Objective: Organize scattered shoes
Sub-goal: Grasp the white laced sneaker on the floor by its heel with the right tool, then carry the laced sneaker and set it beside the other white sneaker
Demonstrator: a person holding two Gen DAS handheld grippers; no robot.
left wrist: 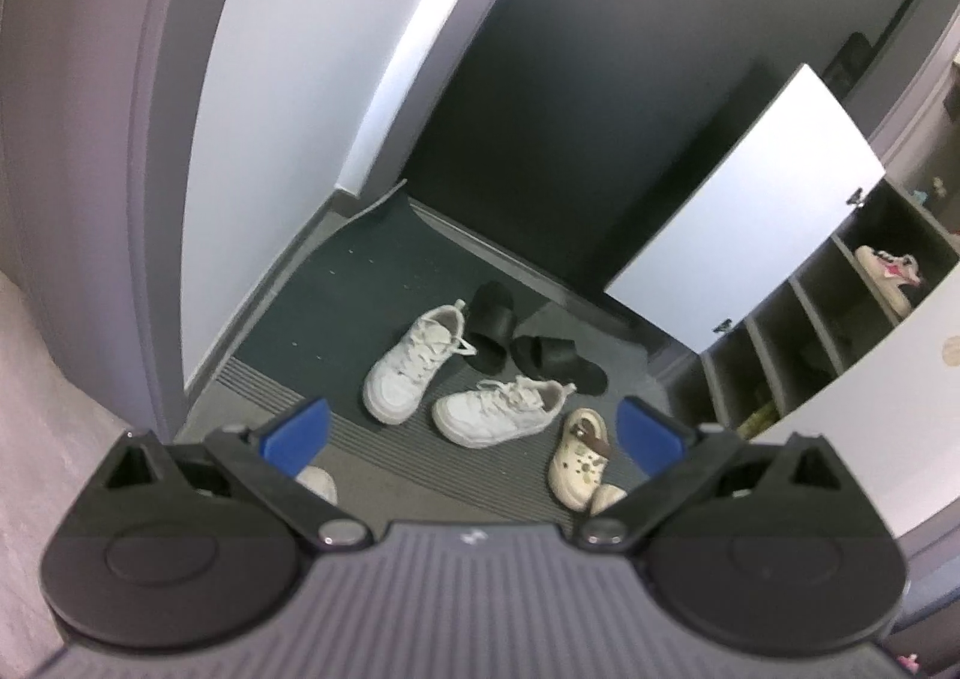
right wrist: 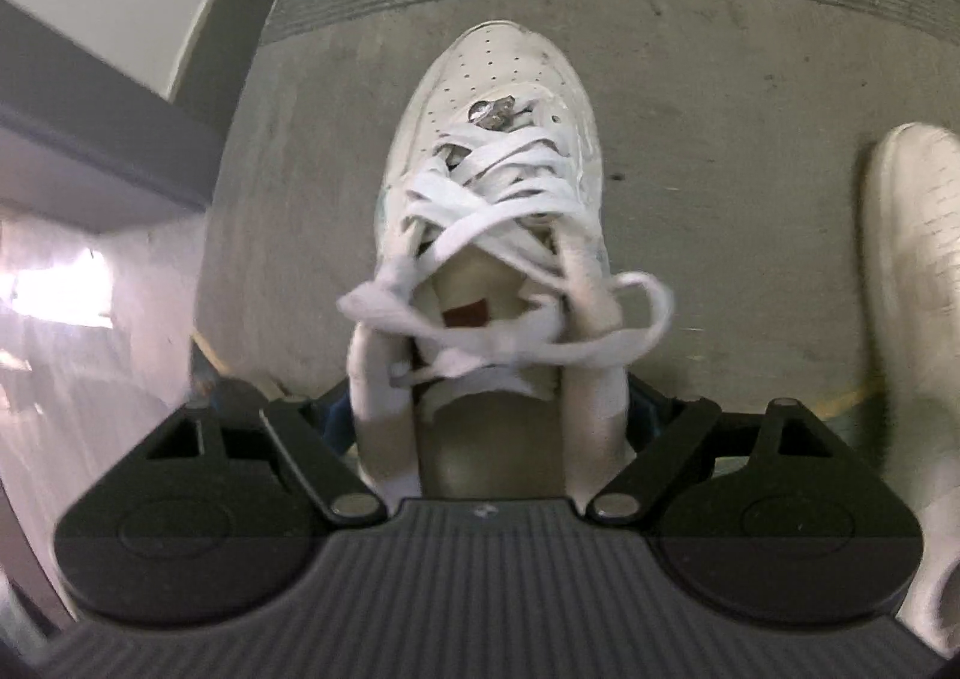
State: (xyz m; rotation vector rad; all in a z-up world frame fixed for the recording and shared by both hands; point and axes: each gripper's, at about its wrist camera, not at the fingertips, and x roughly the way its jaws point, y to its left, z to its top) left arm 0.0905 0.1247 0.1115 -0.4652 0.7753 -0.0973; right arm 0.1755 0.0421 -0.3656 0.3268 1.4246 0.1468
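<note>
A: White sneaker (right wrist: 498, 150) sits right in front of the right tongs (right wrist: 489, 409). The blue pads are on each side of its heel end, squeezing the soft sides in, so the tongs are clamped on it. Its toe points away and the laces are loose & messy.

B: Is it on the floor?

A: Can't tell if the sole touches. The grey floor (right wrist: 720, 168) is under it. Another white shoe (right wrist: 912, 319) is off to the right, apart from it.

B: And the left tongs (left wrist: 474, 433)?

A: Wide apart, nothing between them. They hang above the floor w/ the blue pads (left wrist: 297, 430) out at each side.

B: What shoes do they look at?

A: Two white lace-up sneakers on the dark mat (left wrist: 336, 283). One sneaker (left wrist: 414, 361) is further back, the 2nd sneaker (left wrist: 498, 409) is nearer and to the right, just beside it. Behind them are two black slides (left wrist: 528, 343), touching the sneakers or almost. A cream clog (left wrist: 579, 457) w/ little charms lies near the right pad. A bit of one more pale shoe (left wrist: 318, 484) peeks out by the left pad.

B: Any place for shoes?

A: A shoe shelf (left wrist: 798, 313) on the right, its white door (left wrist: 750, 223) open. A white & pink shoe (left wrist: 888, 274) sits in one upper slot. The lower slots are dark, too hard to see into
</note>
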